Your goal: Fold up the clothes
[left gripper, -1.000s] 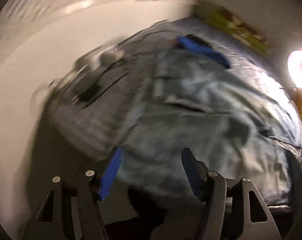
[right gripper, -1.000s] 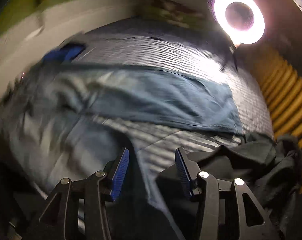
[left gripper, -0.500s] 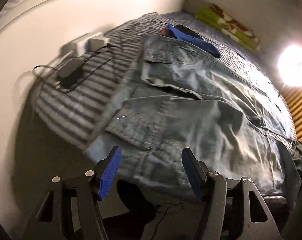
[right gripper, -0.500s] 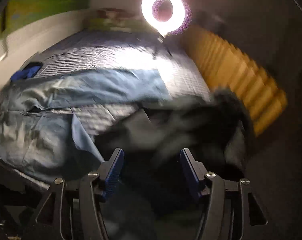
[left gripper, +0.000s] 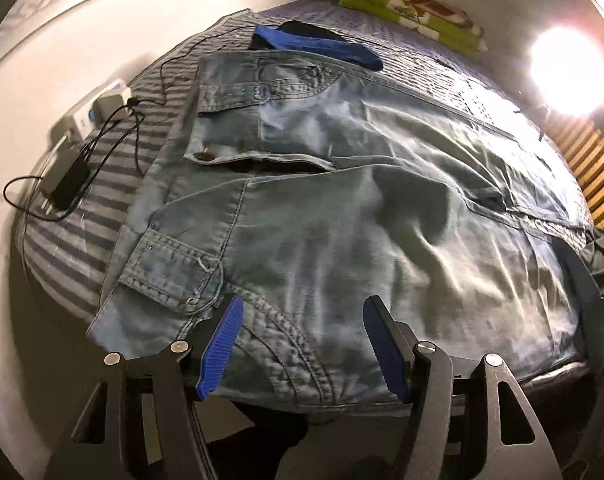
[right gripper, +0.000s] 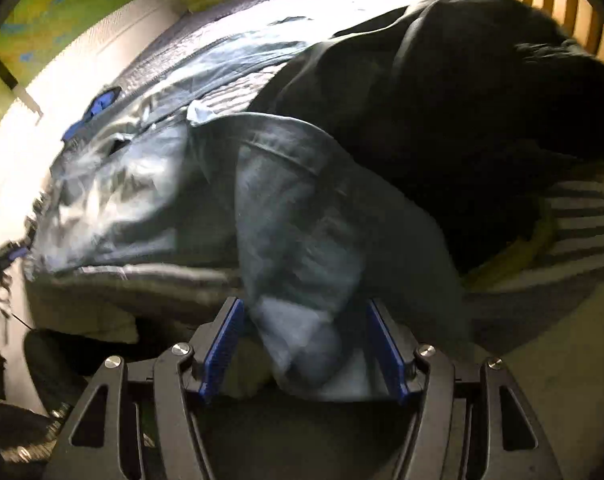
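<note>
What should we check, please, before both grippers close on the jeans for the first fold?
1. Jeans spread flat on the bed: mostly, wrinkles remain; ok.
2. Left gripper open over the waist edge: ok.
3. Right gripper open, having just widened, leg hem between its jaws: ok.
4. Pads pressing the hem: cannot tell.
5. Dark garment clear of the leg: not ok, it lies against it.
6. Charger cables off the jeans: ok.

Faded blue denim jeans (left gripper: 341, 208), blue-and-white striped bedsheet (left gripper: 74, 240), dark garment (right gripper: 461, 92), green floral folded blanket (left gripper: 413, 12)
</note>
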`<move>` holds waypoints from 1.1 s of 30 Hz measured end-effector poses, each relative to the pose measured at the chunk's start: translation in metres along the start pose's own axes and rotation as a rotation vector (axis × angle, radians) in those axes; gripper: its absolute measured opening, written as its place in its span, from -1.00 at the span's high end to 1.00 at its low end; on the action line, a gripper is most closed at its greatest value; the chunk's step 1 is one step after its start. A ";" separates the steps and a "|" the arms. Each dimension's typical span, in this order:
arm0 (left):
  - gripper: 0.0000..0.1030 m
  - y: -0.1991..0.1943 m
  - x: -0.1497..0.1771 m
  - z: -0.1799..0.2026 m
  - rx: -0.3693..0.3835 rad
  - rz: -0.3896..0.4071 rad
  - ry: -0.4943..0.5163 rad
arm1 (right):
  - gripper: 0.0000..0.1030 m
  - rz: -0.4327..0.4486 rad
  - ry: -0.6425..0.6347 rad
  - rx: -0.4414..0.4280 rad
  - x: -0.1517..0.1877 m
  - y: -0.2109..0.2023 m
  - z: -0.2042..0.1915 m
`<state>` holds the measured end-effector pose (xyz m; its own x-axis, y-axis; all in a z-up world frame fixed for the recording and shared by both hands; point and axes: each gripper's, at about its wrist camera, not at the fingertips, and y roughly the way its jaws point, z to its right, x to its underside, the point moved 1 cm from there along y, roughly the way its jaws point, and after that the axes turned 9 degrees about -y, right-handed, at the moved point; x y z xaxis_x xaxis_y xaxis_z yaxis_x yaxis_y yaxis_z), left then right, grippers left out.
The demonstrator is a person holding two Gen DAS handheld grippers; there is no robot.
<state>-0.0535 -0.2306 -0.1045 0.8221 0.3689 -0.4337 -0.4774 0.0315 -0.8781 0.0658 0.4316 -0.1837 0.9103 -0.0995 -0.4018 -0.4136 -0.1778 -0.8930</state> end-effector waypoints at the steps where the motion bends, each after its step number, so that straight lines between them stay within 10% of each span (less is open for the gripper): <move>1: -0.29 0.000 0.000 0.001 0.002 -0.002 0.000 | -0.09 0.019 0.011 -0.001 -0.005 0.004 0.000; 4: -0.29 0.001 -0.001 0.001 0.003 -0.004 0.002 | 0.77 0.034 0.000 0.070 -0.017 0.005 -0.005; 12: -0.29 0.002 -0.006 -0.002 -0.018 0.011 -0.002 | 0.84 0.347 -0.318 0.446 -0.075 -0.092 -0.045; 19: -0.29 0.009 -0.004 -0.009 -0.034 0.001 -0.023 | 0.81 0.210 -0.339 0.790 -0.165 -0.051 0.021; 23: -0.29 0.003 -0.002 -0.022 -0.040 0.011 -0.045 | 0.51 0.024 -0.306 0.837 -0.177 -0.003 0.063; 29: -0.29 -0.007 0.000 -0.057 -0.058 0.032 -0.111 | 0.17 0.132 -0.260 0.834 -0.155 -0.050 0.053; 33: -0.29 -0.008 0.007 -0.079 -0.067 0.039 -0.154 | 0.10 0.212 -0.297 0.665 -0.128 -0.082 0.009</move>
<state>-0.0196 -0.3015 -0.1165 0.7433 0.5070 -0.4364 -0.4823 -0.0459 -0.8748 -0.0170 0.4674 -0.0610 0.8176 0.2189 -0.5325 -0.5685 0.4533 -0.6865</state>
